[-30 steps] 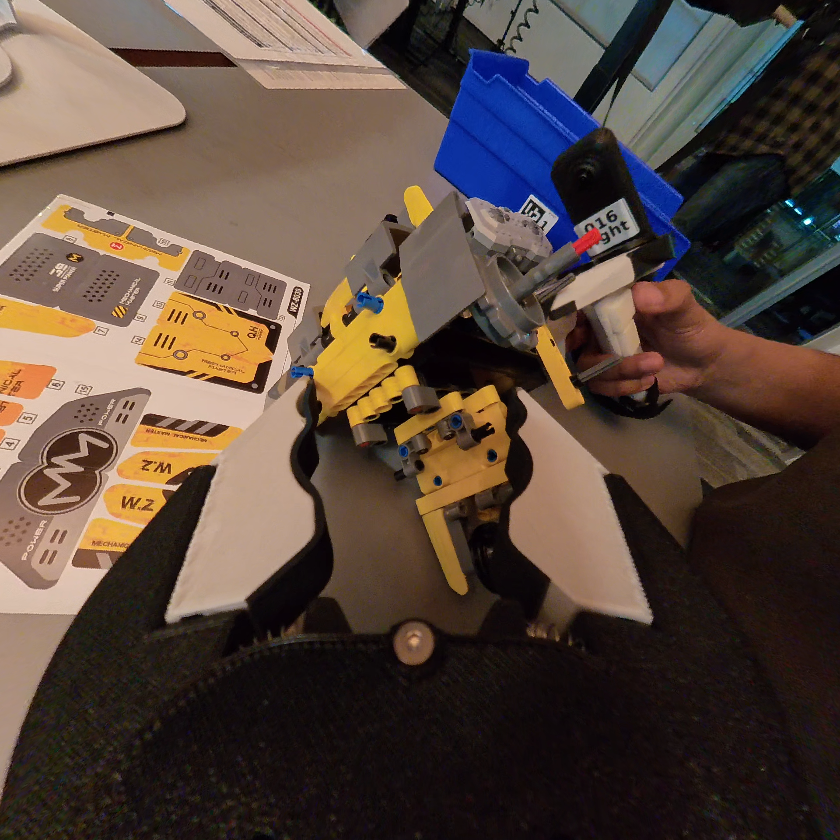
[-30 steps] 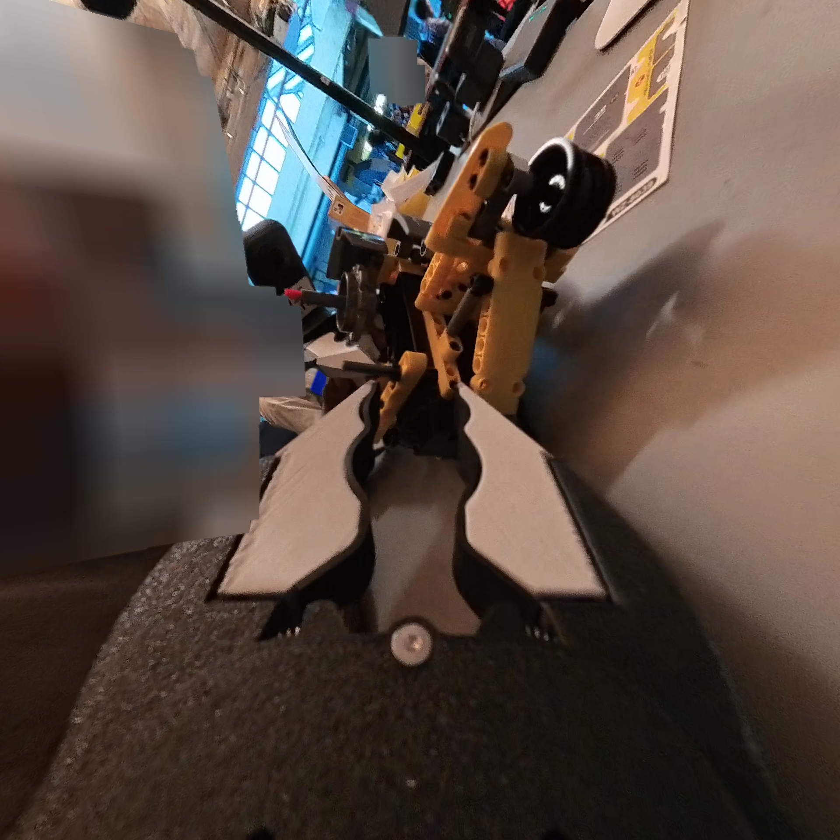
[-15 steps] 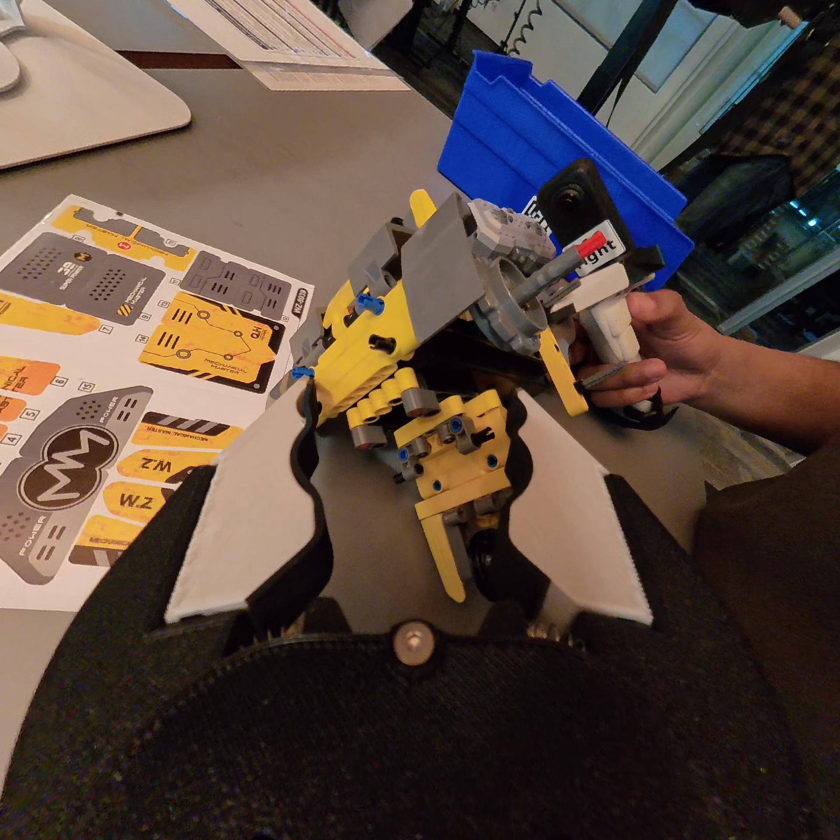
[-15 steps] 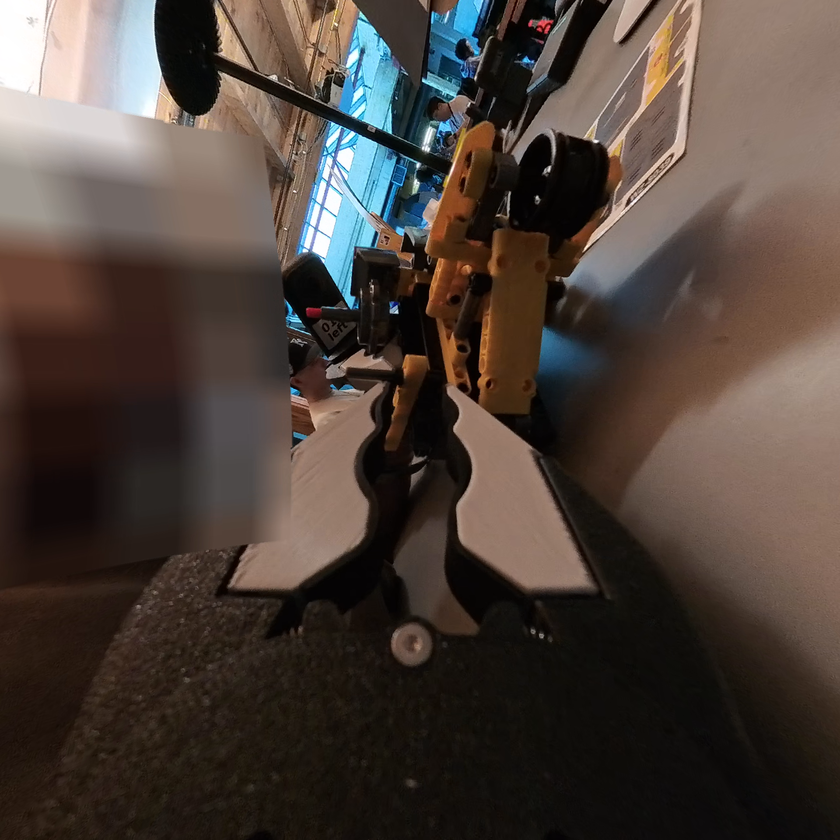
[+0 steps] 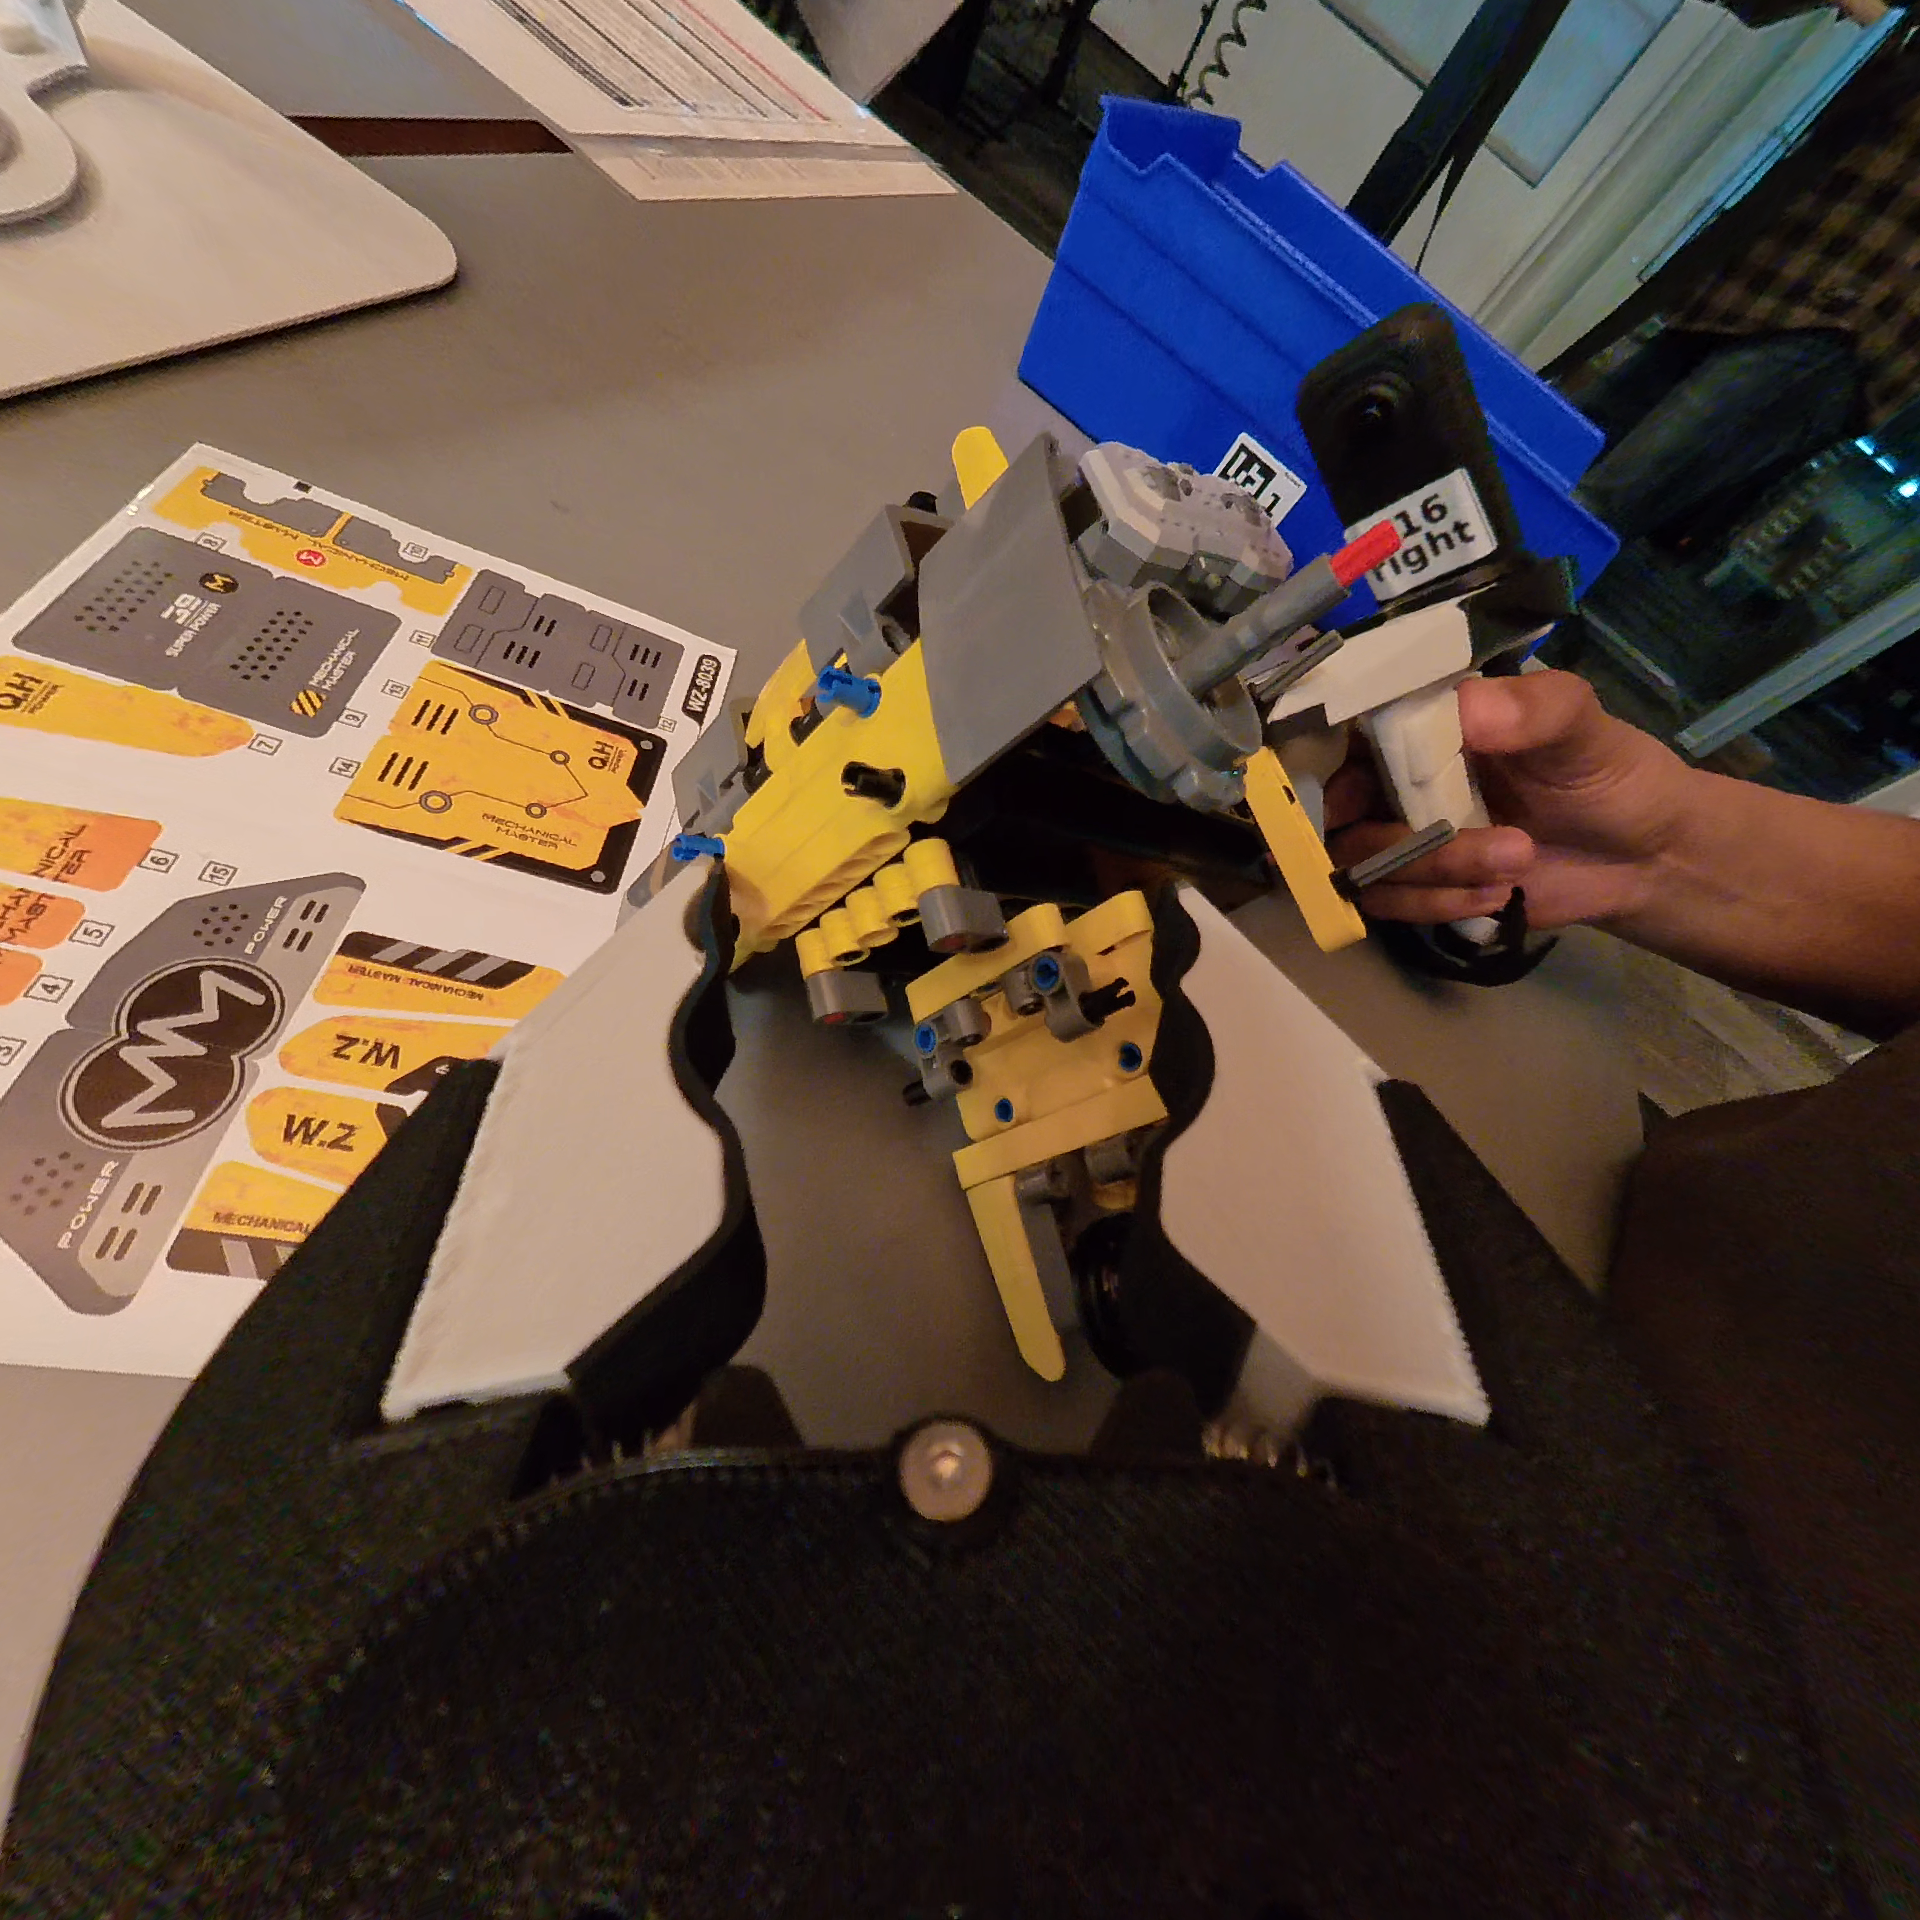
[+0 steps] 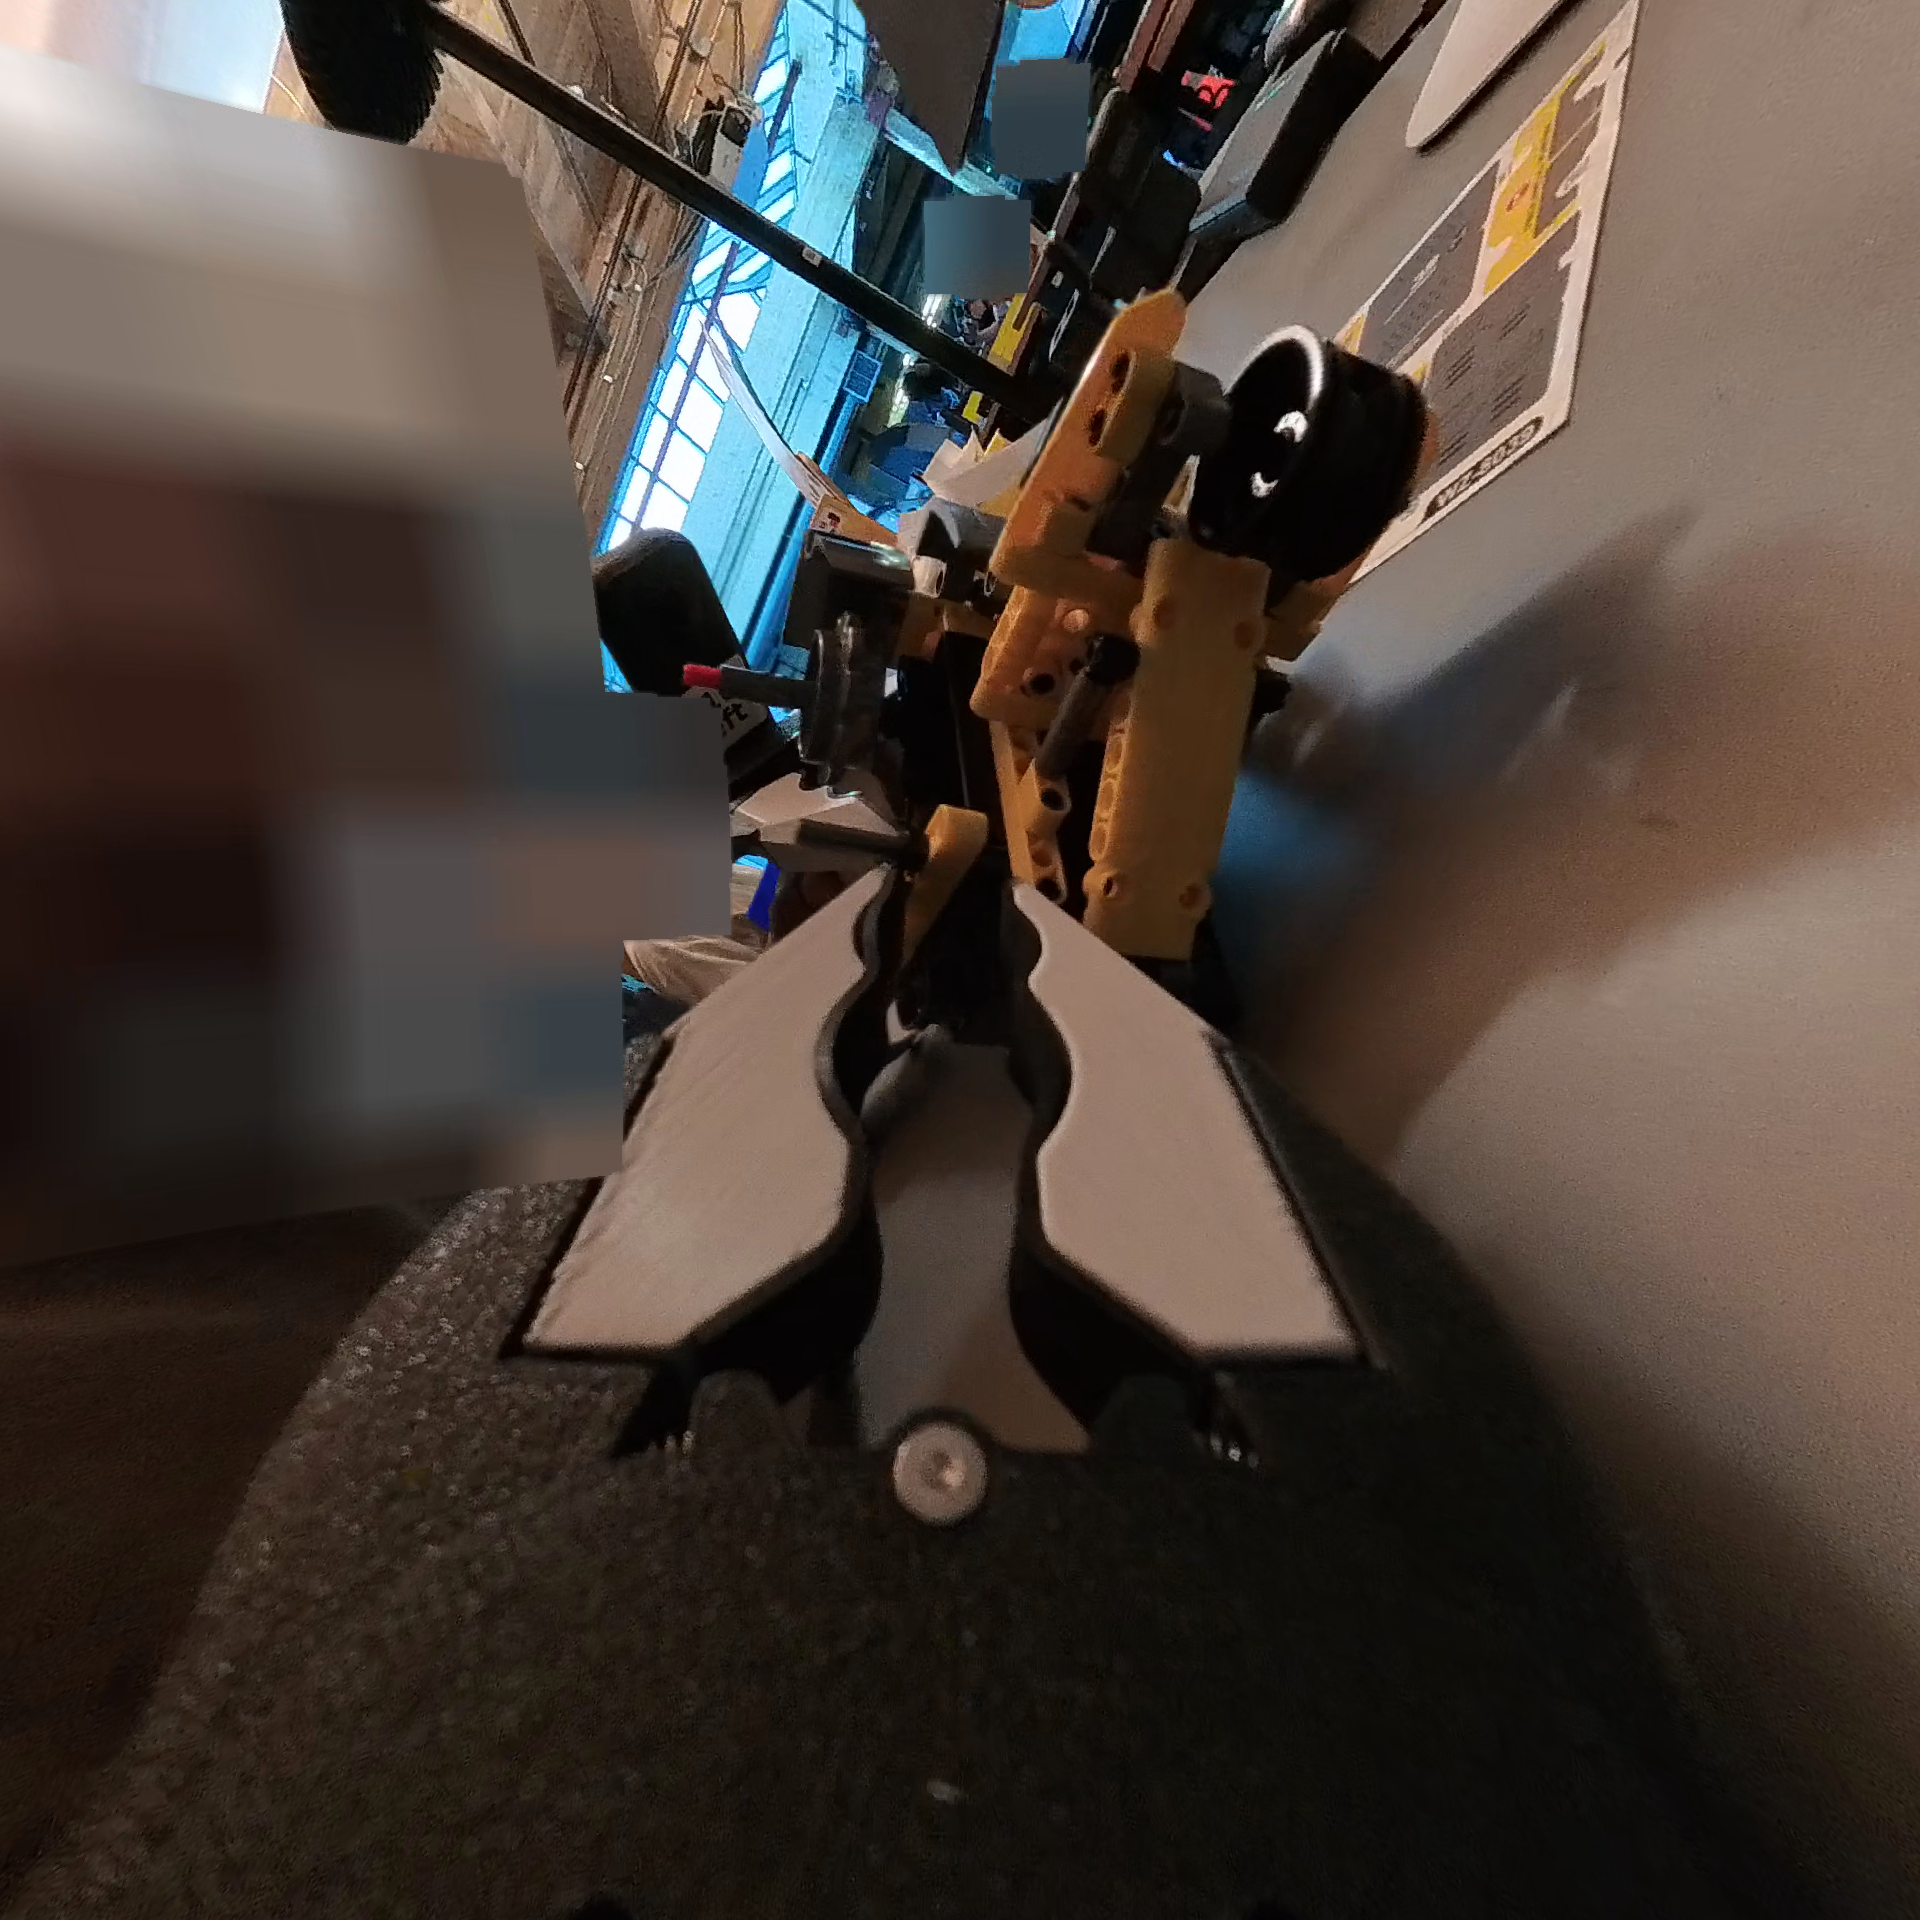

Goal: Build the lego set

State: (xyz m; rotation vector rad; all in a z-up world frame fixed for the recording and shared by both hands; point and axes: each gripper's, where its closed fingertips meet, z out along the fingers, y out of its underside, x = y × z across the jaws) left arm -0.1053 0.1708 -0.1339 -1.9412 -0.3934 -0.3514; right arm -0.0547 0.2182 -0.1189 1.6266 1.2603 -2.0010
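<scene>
Gripping yellow brick model (image 5: 1049, 1039), left gripper (image 5: 940, 935); right gripper (image 6: 951, 914) pinching its edge.

Bare table (image 5: 665, 343) lies open beyond the sticker sheet (image 5: 312, 852); a blue bin (image 5: 1226, 312) blocks the far-right edge.

Left gripper (image 5: 940, 997): jaws spread wide, white fingers (image 5: 582, 1143) with black inner pads, closed against both sides of the model (image 5: 935, 748). Right gripper (image 6: 951, 914): jaws narrow, tips clamped on a yellow part at the model's far right end. In the left wrist view the right gripper (image 5: 1392, 675) sits far right, rolled on its side, its white handle wrapped by a hand (image 5: 1538, 810); the forearm runs off right.
</scene>
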